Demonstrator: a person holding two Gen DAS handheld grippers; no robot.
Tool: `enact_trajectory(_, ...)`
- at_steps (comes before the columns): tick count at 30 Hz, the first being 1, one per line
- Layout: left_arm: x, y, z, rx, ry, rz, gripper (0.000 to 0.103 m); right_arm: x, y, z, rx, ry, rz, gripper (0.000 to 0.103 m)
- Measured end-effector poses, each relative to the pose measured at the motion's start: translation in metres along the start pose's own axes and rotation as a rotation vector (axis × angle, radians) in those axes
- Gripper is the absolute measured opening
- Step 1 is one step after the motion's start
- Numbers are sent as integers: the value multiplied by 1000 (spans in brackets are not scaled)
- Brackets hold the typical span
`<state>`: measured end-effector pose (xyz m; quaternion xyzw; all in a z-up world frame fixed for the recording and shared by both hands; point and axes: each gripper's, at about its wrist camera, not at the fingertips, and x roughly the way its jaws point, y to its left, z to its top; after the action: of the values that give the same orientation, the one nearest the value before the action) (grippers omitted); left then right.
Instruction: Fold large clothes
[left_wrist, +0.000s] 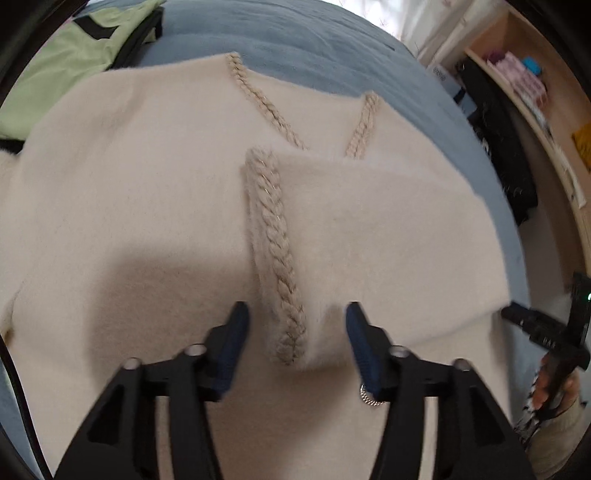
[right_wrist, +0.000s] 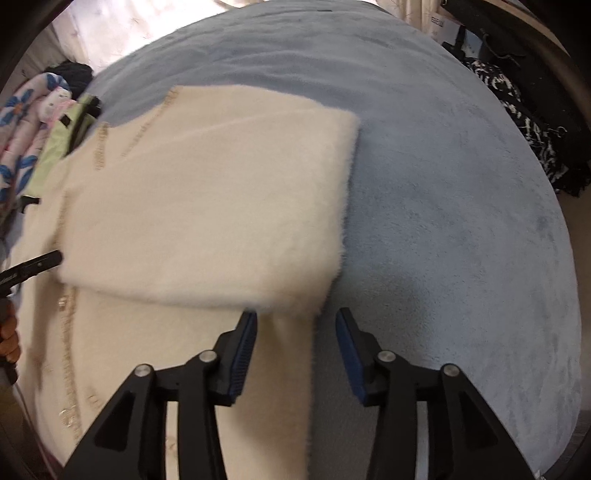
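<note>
A cream fuzzy knit garment (left_wrist: 129, 192) with braided trim (left_wrist: 275, 243) lies spread on a blue bed cover (left_wrist: 314, 48). One sleeve is folded across its body, the cuff end between my left fingers. My left gripper (left_wrist: 297, 325) is open just above that cuff, holding nothing. In the right wrist view the same garment (right_wrist: 207, 206) shows the folded sleeve on top. My right gripper (right_wrist: 295, 332) is open and empty over the garment's right edge, where it meets the blue cover (right_wrist: 461, 240). The right gripper also shows in the left wrist view (left_wrist: 517, 317), at the far right.
A light green garment (left_wrist: 62, 70) lies at the bed's far left. A floral quilt (right_wrist: 22, 122) is bunched beyond it. Dark patterned clothes (right_wrist: 528, 122) hang off the bed's right side. A wooden shelf (left_wrist: 535, 96) stands to the right.
</note>
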<state>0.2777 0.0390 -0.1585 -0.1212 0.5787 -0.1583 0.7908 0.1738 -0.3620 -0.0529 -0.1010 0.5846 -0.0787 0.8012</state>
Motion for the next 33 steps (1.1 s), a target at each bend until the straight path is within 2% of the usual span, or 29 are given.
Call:
enact_trajectory(4, -3, 2, 9, -13, -30, 2, 60, -10, -8, 5, 37, -28, 78, 53)
enact_trajectory(11, 13, 2, 41, -73, -49, 32, 60, 3, -30, 33, 150, -64, 100, 56)
enact_trajectory(17, 29, -13, 63, -56, -54, 44, 60, 22, -63, 68, 349, -110, 171, 56)
enact_trajectory(20, 35, -21, 68, -34, -50, 71, 60, 38, -69, 88, 374, -112, 151, 56)
enact_trajectory(22, 36, -27, 69, -15, -62, 88, 53, 51, -70, 99, 379, -104, 141, 56)
enact_trajectory(23, 35, -29, 70, -7, -65, 91, 39, 58, -71, 104, 386, -95, 140, 56)
enact_trajectory(24, 35, -30, 69, -2, -68, 90, 18, 67, -72, 108, 393, -84, 138, 56)
enact_trajectory(25, 33, -32, 70, 5, -75, 99, 12, 71, -73, 110, 399, -80, 138, 56)
enact_trajectory(26, 30, -34, 70, 13, -87, 130, 12, 73, -72, 110, 399, -86, 143, 56)
enact_trajectory(27, 26, -35, 71, 16, -103, 142, 12, 73, -66, 112, 372, -97, 131, 54)
enact_trajectory(28, 20, -36, 72, 21, -128, 154, 12, 70, -60, 114, 336, -107, 122, 32)
enact_trajectory(29, 11, -38, 75, 31, -172, 163, 12, 64, -53, 116, 296, -129, 94, 22)
enact_trajectory(32, -8, -33, 82, 12, -251, 148, 12, 45, -47, 114, 278, -229, 124, 19)
enact_trajectory(33, -7, -31, 85, 2, -256, 151, 12, 44, -44, 113, 265, -243, 109, 19)
